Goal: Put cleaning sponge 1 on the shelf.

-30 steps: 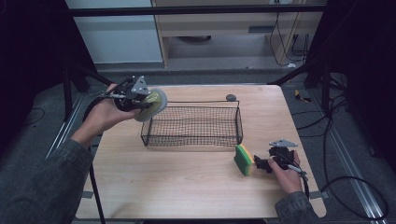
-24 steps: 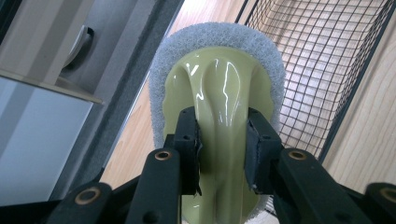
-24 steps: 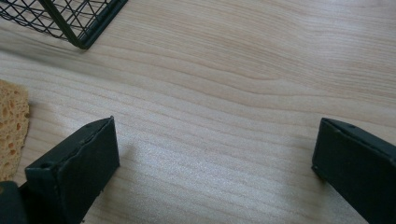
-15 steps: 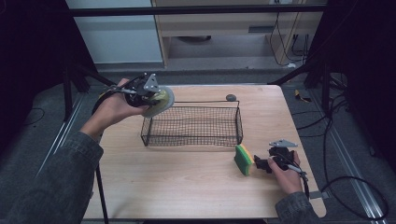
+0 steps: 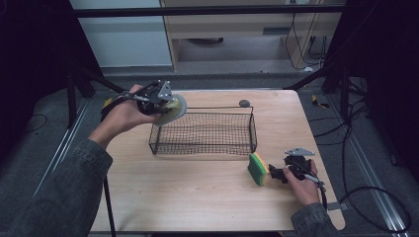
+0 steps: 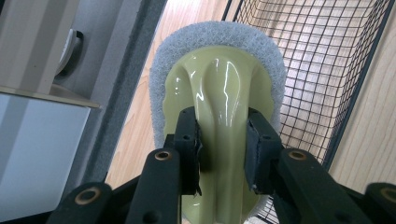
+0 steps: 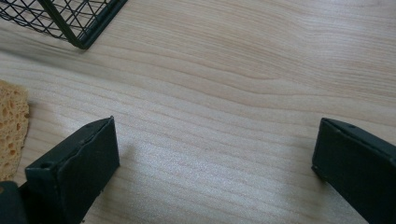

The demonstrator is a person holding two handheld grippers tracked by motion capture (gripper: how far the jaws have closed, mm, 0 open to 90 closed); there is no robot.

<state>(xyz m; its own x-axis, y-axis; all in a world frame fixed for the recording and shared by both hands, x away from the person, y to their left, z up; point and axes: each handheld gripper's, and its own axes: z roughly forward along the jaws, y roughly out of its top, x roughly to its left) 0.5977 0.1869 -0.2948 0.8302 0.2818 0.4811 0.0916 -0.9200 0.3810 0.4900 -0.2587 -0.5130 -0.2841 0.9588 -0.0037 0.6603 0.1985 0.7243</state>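
Observation:
My left gripper (image 5: 165,104) is shut on a dish scrubber (image 5: 175,110), held in the air over the left end of the black wire basket (image 5: 207,146). In the left gripper view the pads (image 6: 189,140) pinch the scrubber's glossy pale green handle (image 6: 222,88). Its grey scouring pad faces away, and the basket's mesh (image 6: 327,70) lies beyond it. My right gripper (image 5: 277,173) rests on the table at the front right, open. A green and yellow sponge (image 5: 257,169) stands on edge just left of it. In the right gripper view only bare wood lies between the wide-apart jaws of that gripper (image 7: 215,154), with the sponge (image 7: 11,126) at the left edge.
The wooden table (image 5: 197,197) holds the basket in its middle. A small dark round object (image 5: 244,103) sits behind the basket's far right corner. The basket's corner (image 7: 70,23) shows at the top left of the right gripper view. Grey floor and metal rails surround the table.
My left hand has carried the scrubber to the right, from off the table's left edge to the basket's left end. The right hand and the sponge have stayed put.

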